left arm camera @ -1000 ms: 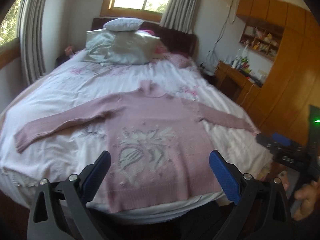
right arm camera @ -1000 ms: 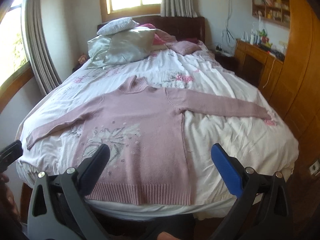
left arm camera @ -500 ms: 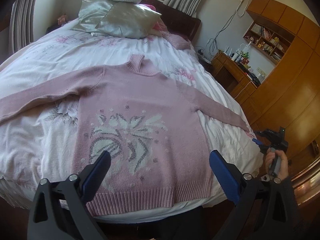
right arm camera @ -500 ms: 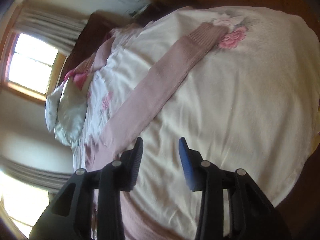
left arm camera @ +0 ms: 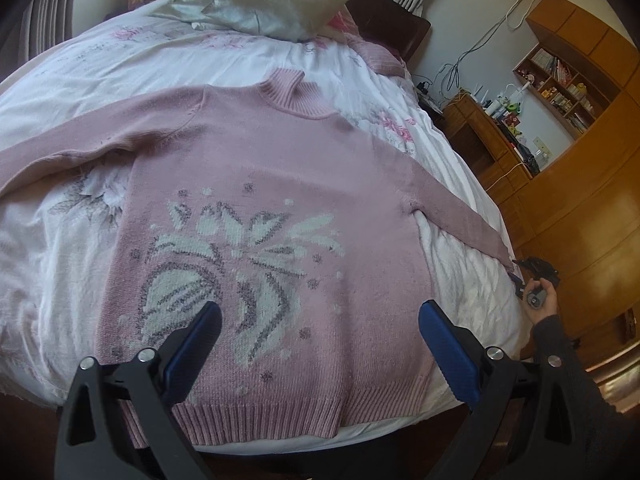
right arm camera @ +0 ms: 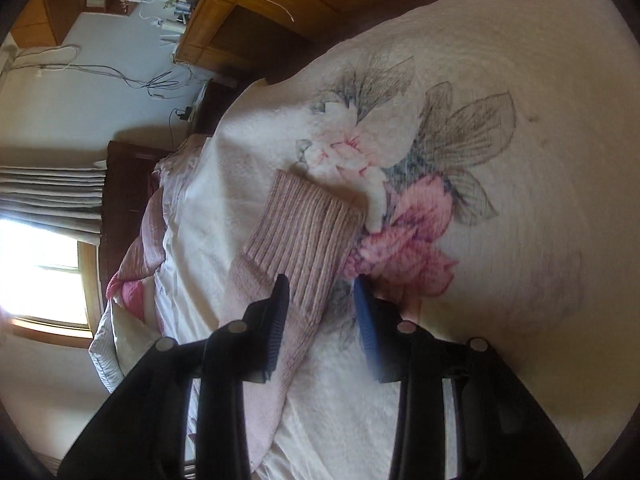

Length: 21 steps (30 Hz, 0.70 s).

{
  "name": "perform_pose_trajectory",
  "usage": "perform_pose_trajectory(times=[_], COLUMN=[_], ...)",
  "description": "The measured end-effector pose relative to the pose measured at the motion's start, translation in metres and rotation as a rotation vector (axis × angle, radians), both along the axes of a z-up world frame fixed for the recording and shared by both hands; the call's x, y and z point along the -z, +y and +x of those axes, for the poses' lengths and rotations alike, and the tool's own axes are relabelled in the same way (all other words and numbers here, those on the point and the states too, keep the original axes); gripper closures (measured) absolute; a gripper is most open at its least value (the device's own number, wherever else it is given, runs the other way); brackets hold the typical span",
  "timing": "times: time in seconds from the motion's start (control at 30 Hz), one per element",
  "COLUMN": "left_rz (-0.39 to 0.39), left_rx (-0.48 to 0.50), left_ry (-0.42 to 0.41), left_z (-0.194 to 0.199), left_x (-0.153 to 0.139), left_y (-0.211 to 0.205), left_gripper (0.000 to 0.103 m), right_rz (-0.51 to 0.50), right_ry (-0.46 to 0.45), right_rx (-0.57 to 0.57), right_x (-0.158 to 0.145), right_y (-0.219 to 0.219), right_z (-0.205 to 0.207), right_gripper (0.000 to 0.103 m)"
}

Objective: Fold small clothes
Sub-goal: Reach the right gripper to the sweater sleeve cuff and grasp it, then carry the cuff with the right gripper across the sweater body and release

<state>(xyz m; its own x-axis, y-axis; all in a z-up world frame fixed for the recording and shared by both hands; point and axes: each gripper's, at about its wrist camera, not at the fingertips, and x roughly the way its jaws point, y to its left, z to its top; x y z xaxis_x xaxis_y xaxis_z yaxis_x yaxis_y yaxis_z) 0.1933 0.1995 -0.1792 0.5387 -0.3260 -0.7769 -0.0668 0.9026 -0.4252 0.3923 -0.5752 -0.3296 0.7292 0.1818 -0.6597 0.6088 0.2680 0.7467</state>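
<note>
The left gripper hangs above the near edge of the bed, its blue-padded jaws spread wide with nothing between them. Below it the pink sweater lies flat, front up, on the white floral bedspread; its ribbed hem runs along the near edge of the mattress and its high collar points toward the far end. A pale flower pattern fills the chest. One sleeve stretches off to the left, the other runs out to the right edge of the bed.

At that right edge the right gripper is down close over the end of the right sleeve. Its jaws stand partly open, astride the ribbed cuff, one finger at each side; they have not closed on the knit. The cuff lies flat beside a printed pink flower on the bedspread. In the left wrist view, the person's right hand, in a dark sleeve, holds that gripper at the bed's right side.

Farther off, silvery pillows are piled at the head of the bed. Wooden cabinets and cluttered shelves stand along the right wall.
</note>
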Motion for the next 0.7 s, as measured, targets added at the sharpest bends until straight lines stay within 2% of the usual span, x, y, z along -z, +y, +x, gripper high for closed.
perform_pose_trajectory(times=[0.17, 0.23, 0.3, 0.37, 0.47, 0.53, 0.7], left_rz=[-0.071, -0.108, -0.125, -0.146, -0.195, -0.215, -0.297], left_rx=[-0.011, -0.030, -0.047, -0.049, -0.052, -0.056, -0.025], left_ry=[0.065, 0.081, 0.095, 0.118, 0.133, 0.144, 0.219], left_z=[0.010, 0.011, 0.011, 0.012, 0.009, 0.008, 0.012], left_x=[0.018, 0.023, 0.028, 0.032, 0.036, 0.038, 0.046], left_y=[0.004, 0.009, 0.014, 0.019, 0.028, 0.032, 0.037], left_gripper=[0.004, 0.004, 0.004, 0.004, 0.004, 0.004, 0.004], right_rz=[-0.022, -0.032, -0.045, -0.073, -0.154, -0.230, -0.400], right_ry=[0.006, 0.011, 0.010, -0.013, -0.069, -0.117, -0.239], right_rx=[-0.011, -0.033, -0.051, -0.057, -0.127, -0.204, -0.402], right_x=[0.003, 0.002, -0.003, -0.015, -0.051, -0.085, -0.167], right_y=[-0.006, -0.005, -0.003, 0.002, 0.029, 0.059, 0.153], right_z=[0.016, 0.024, 0.029, 0.029, 0.036, 0.041, 0.046], right_gripper=[0.071, 0.074, 0.097, 0.097, 0.098, 0.098, 0.098])
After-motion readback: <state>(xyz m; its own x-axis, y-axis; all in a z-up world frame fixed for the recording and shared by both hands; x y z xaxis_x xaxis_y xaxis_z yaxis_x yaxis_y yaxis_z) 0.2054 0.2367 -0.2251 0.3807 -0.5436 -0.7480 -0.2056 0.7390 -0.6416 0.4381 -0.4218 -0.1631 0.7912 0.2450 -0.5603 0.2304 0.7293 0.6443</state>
